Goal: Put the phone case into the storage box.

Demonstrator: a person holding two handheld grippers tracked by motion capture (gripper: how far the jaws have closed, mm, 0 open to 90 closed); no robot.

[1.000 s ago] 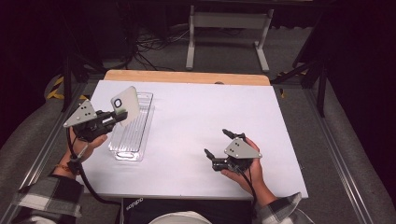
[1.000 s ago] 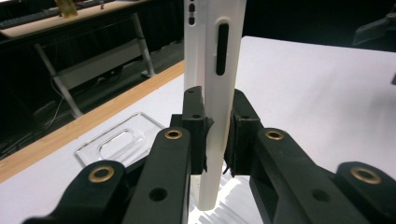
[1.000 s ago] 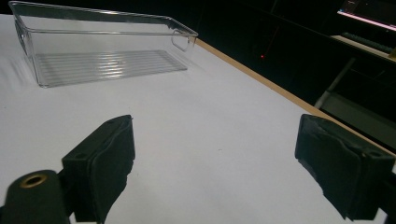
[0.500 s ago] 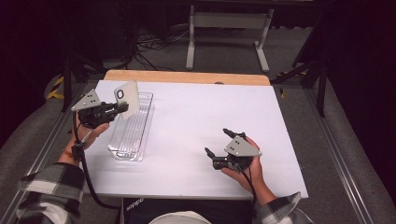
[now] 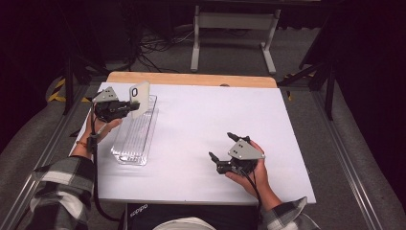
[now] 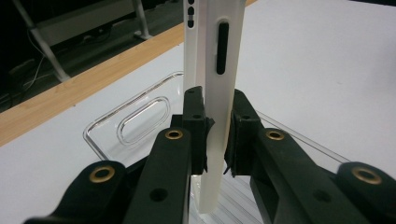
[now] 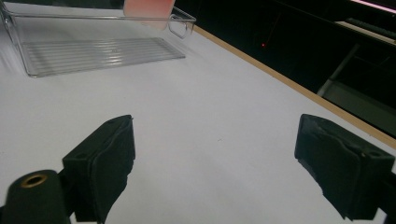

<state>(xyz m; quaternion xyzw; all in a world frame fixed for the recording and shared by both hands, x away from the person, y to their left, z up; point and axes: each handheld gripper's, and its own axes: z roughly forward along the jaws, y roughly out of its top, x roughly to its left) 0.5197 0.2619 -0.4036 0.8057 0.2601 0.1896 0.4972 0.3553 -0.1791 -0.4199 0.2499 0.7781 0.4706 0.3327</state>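
At the left of the high view, the person's left hand holds the left gripper (image 5: 125, 106) up over the far end of the clear plastic tray (image 5: 125, 154), which lies lengthwise along the left side of the white table (image 5: 191, 124). Its jaws are clamped tight on a white phone case (image 5: 140, 93), which stands up on edge above the tray, its camera cut-out at the top. From the left gripper view the case (image 6: 215, 93) rises straight up between the two black pads (image 6: 194, 126), pinched on both faces, with the tray's handle slot (image 6: 142, 125) just behind and below it at the centre left of the frame.

Moving right, the middle of the table is bare white surface. In the lower right of the high view the right gripper (image 5: 225, 149) sits low over the table in the person's right hand, jaws spread wide with nothing between them. In the right gripper view the two pads (image 7: 109, 163) stand far apart at the bottom corners, with the tray (image 7: 93, 56) in the upper left.
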